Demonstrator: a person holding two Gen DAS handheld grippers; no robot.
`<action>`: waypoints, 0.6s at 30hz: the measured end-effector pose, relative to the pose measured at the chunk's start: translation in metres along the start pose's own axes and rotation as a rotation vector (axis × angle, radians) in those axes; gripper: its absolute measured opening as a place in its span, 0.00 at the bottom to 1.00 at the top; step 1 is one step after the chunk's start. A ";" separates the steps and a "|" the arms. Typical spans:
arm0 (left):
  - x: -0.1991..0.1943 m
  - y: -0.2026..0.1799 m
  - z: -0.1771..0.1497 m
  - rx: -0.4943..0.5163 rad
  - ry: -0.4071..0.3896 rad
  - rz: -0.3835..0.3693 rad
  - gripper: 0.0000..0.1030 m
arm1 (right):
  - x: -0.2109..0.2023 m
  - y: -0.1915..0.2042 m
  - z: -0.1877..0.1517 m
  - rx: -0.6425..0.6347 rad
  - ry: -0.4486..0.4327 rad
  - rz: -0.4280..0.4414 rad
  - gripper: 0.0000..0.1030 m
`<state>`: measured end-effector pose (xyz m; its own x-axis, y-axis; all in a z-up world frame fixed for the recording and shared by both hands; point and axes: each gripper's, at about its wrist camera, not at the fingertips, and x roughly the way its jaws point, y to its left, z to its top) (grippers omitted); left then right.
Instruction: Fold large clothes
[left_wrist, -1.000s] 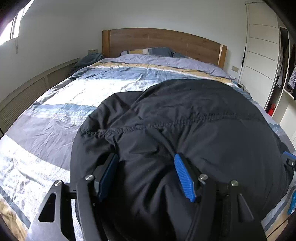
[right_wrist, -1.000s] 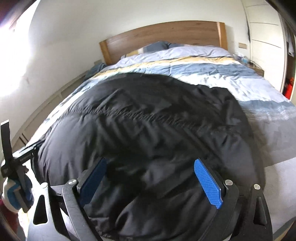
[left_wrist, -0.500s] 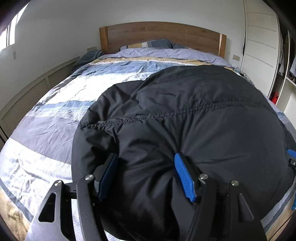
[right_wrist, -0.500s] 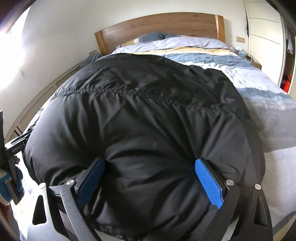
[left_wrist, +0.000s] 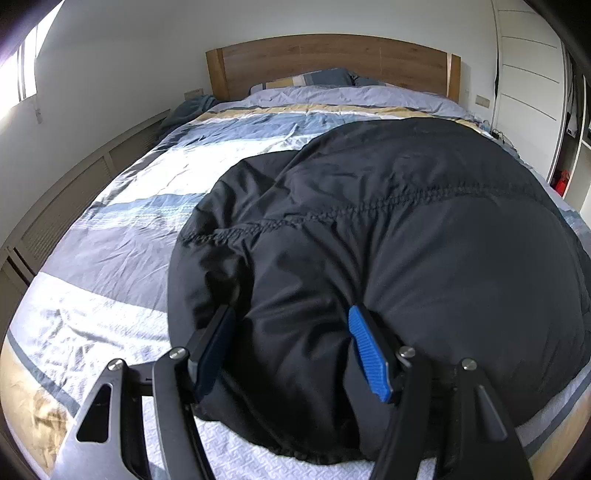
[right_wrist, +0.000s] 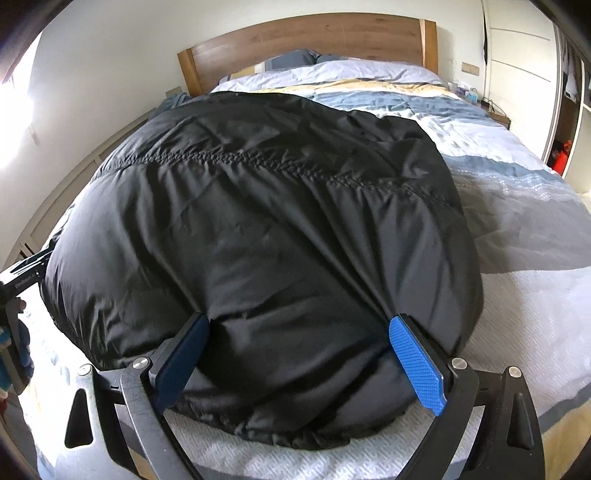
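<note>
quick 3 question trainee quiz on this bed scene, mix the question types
1. True or false: both grippers grip the black padded jacket.
2. What does the jacket lie on? A) striped bedding B) floor C) chair
3. Fill in: the headboard is made of ____.

Key: 1 true: left gripper and right gripper each have fabric bunched between the fingers. 2 A, the striped bedding. 3 wood.
</note>
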<state>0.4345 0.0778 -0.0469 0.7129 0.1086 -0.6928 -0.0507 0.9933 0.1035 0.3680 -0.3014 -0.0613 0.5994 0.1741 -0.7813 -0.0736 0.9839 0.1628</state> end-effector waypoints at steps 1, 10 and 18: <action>-0.002 0.000 -0.001 0.003 0.002 0.004 0.61 | -0.001 -0.001 -0.001 0.001 0.005 -0.004 0.93; -0.019 0.005 -0.008 0.002 -0.013 0.005 0.60 | -0.017 0.000 -0.005 0.009 0.007 -0.045 0.93; -0.015 0.000 -0.009 0.014 -0.030 -0.001 0.61 | -0.021 0.009 0.002 0.022 -0.045 -0.017 0.93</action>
<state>0.4172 0.0763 -0.0433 0.7337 0.1062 -0.6712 -0.0400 0.9928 0.1132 0.3566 -0.2965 -0.0421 0.6355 0.1552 -0.7563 -0.0458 0.9854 0.1637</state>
